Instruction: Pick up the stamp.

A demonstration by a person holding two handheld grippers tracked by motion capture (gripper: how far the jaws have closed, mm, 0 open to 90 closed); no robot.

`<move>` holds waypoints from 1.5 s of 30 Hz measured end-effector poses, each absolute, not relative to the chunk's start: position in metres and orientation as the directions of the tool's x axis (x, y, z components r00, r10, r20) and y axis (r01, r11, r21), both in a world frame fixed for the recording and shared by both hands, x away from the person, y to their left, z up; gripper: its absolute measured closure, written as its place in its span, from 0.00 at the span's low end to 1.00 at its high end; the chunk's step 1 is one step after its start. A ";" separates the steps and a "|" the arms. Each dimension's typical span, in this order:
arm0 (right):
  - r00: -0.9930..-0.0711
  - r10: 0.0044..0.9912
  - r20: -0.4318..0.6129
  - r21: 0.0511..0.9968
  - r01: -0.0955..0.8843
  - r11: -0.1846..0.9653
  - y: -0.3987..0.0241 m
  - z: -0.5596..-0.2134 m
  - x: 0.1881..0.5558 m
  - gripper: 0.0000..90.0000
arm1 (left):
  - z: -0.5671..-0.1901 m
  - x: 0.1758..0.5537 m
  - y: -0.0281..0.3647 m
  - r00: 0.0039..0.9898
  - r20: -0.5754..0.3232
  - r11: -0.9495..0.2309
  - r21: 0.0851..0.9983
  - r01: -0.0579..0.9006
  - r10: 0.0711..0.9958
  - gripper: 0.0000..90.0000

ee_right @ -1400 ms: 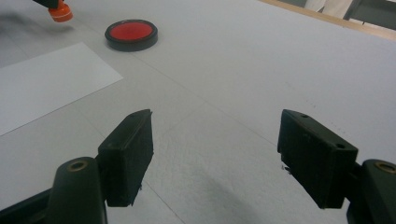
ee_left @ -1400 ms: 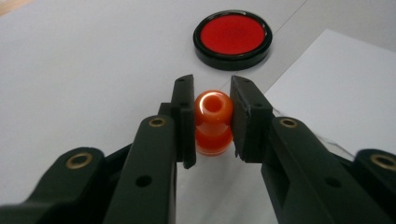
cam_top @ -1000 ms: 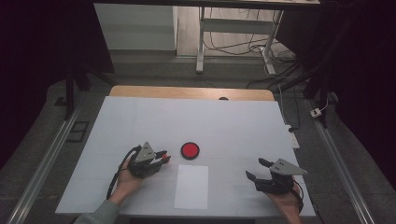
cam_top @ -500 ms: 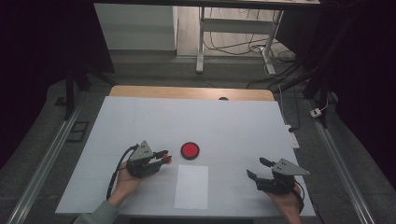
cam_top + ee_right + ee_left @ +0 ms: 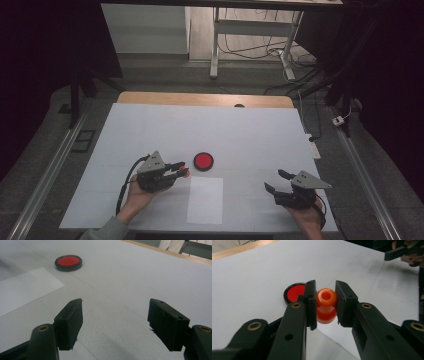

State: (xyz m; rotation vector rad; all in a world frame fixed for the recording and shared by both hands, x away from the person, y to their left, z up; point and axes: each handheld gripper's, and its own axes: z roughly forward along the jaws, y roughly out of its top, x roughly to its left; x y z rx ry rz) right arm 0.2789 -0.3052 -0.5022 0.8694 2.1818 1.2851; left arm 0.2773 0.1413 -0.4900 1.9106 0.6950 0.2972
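My left gripper [image 5: 181, 170] is shut on a small orange spool-shaped piece [image 5: 326, 305], held upright between the two black jaws just above the white table. A red disc with a black rim [image 5: 203, 161] lies flat just beyond and to the right of that gripper; in the left gripper view the red disc [image 5: 293, 293] sits partly behind the left jaw. A white paper sheet [image 5: 205, 200] lies in front of the disc. My right gripper [image 5: 274, 180] hovers low at the front right, open, with bare table between its jaws [image 5: 115, 305].
The white table cover [image 5: 240, 130] spreads wide behind the disc, with a wooden edge [image 5: 200, 98] at the back. Metal rails [image 5: 367, 180] run along both sides. The right gripper [image 5: 402, 251] shows far off in the left gripper view.
The left gripper with the orange piece has edged slightly right, toward the disc. The right gripper has stayed put.
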 end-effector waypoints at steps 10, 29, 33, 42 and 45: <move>-0.704 0.706 -0.074 0.887 0.277 0.370 -0.304 -0.502 0.275 0.31 | -0.485 0.271 0.120 0.835 -0.105 -0.307 0.899 0.312 0.540 0.80; -0.721 0.691 -0.048 0.893 0.279 0.353 -0.298 -0.501 0.275 0.31 | -0.485 0.270 0.095 0.869 -0.122 -0.323 0.897 0.304 0.479 0.80; -0.729 0.682 -0.050 0.892 0.275 0.358 -0.292 -0.501 0.275 0.31 | -0.486 0.277 0.093 0.871 -0.145 -0.310 0.896 0.317 0.470 0.80; -0.741 0.669 -0.061 0.888 0.266 0.375 -0.290 -0.501 0.273 0.32 | -0.485 0.278 0.078 0.878 -0.120 -0.340 0.891 0.301 0.463 0.80; -0.741 0.670 -0.058 0.892 0.264 0.368 -0.291 -0.501 0.273 0.32 | -0.485 0.278 0.077 0.878 -0.116 -0.346 0.889 0.300 0.465 0.80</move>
